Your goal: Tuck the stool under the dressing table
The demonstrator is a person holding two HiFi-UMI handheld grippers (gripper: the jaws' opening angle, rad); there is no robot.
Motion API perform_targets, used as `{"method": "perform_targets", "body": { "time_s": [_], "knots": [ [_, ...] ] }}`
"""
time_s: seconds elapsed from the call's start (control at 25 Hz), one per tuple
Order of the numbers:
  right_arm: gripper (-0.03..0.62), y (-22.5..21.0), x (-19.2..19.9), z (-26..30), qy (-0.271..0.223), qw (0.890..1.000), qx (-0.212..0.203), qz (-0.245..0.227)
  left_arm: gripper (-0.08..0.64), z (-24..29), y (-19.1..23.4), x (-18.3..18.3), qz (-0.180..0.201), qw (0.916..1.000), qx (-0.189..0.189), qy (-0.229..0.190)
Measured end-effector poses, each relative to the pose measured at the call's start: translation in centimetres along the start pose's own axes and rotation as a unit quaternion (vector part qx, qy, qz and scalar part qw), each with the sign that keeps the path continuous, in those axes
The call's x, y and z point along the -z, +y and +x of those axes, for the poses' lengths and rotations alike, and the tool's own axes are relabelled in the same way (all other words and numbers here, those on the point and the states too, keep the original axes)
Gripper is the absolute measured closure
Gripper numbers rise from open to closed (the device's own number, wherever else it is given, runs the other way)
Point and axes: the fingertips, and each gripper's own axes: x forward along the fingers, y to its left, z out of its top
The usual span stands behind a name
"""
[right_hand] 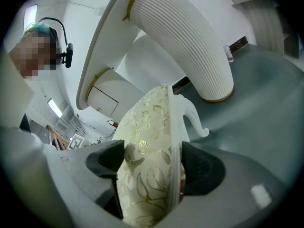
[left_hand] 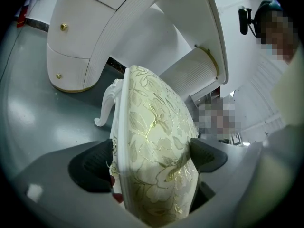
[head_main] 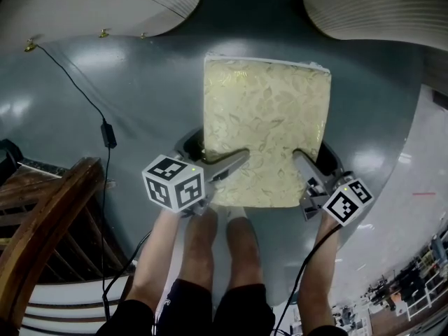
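The dressing table point(head_main: 133, 2) is the biggest thing here: 1 table, white, with 2 ribbed pedestals and an open gap between them. The 1 stool point(head_main: 266, 128) stands on the grey floor point(head_main: 140, 96) squarely in front of that gap. Its far edge is just short of the table, so I judge it lined up but not yet tucked under. I hold it at the near edge, the side farthest from the table, with my 2 grippers. My left gripper point(head_main: 234, 163) is closed on the near left corner of the seat, 1 pad pressing into the cream flowered cushion and the other against the white frame beneath. My right gripper point(head_main: 302, 161) clamps the near right corner the same way. What is left, as I see it, is to slide the stool forward into the gap until the seat sits under the table, then let go. Toward the table from each corner I see 1 curled white leg point(left_hand: 105, 109).
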Motion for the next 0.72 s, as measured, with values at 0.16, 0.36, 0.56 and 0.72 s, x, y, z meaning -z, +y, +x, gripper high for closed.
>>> {"method": "perform_targets", "body": {
  "time_s": [0.16, 0.36, 0.56, 0.72],
  "knots": [
    [0.212, 0.03, 0.11, 0.06, 0.002, 1.0, 0.003, -0.003, 0.04, -0.14, 0.0, -0.03, -0.004, 0.9999, -0.009, -0.006],
    [0.212, -0.15, 0.28, 0.09, 0.006, 1.0, 0.003, -0.001, 0.043, -0.07, 0.13, 0.11, -0.011, 0.9998, -0.007, -0.012],
    [0.212, -0.14, 0.18, 0.11, 0.003, 1.0, 0.009, -0.002, 0.049, -0.04, 0.18, -0.19, -0.025, 0.9995, -0.012, -0.012],
    [0.212, -0.06, 0.13, 0.18, 0.003, 1.0, 0.011, -0.004, 0.049, -0.11, 0.16, -0.27, -0.021, 0.9995, -0.018, -0.015]
  ]
}}
